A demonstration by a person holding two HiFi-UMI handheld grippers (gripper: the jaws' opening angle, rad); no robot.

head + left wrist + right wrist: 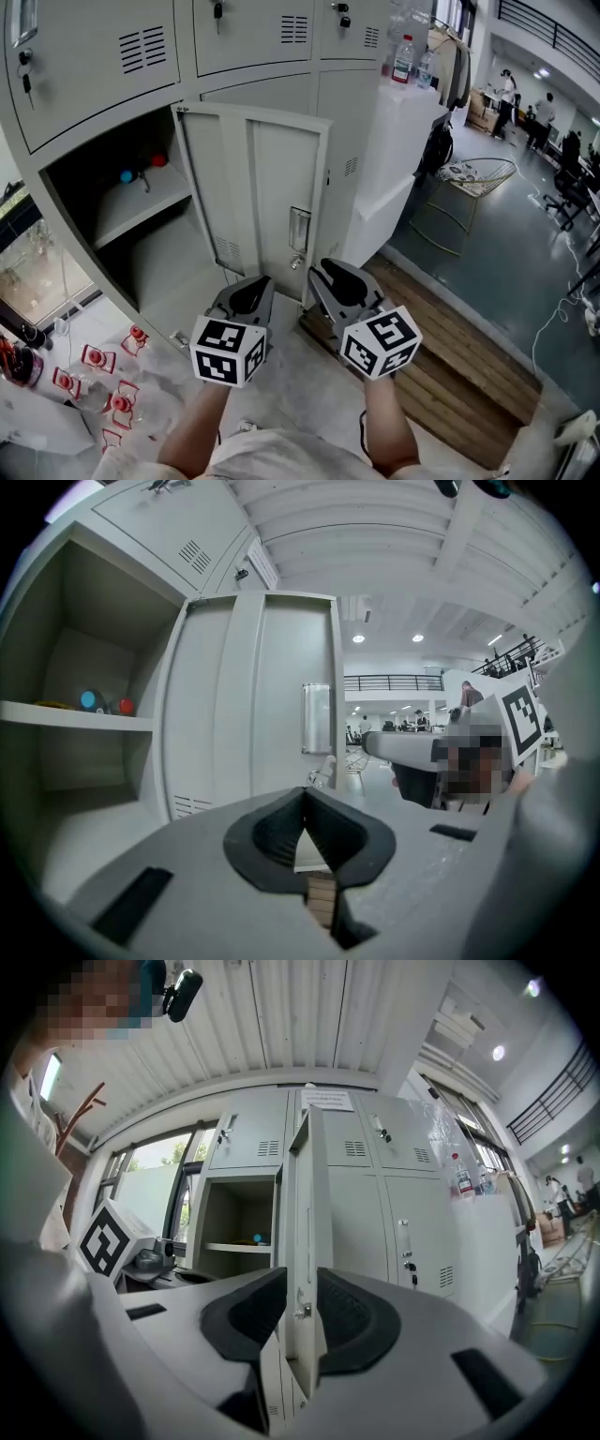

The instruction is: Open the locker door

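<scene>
The grey locker door (pixel 253 197) stands swung wide open, its recessed handle (pixel 299 230) and latch near the free edge. In the right gripper view that free edge (pixel 305 1222) lies in the gap of my right gripper (pixel 302 1288). The jaws are apart, one on each side of it, and I see no pad pressing. From the head view the right gripper (pixel 319 270) sits at the door's lower free edge. My left gripper (pixel 251 281) hangs in front of the door (pixel 253 696) with nothing in it, and its jaws (pixel 302 803) meet.
The open compartment has a shelf (pixel 141 202) with a blue ball (pixel 127 175) and a red ball (pixel 157 160). Water bottles (pixel 402 58) stand on a white cabinet to the right. A wooden platform (pixel 450 366) lies underfoot at right, and red-and-white items (pixel 94 361) are scattered at left.
</scene>
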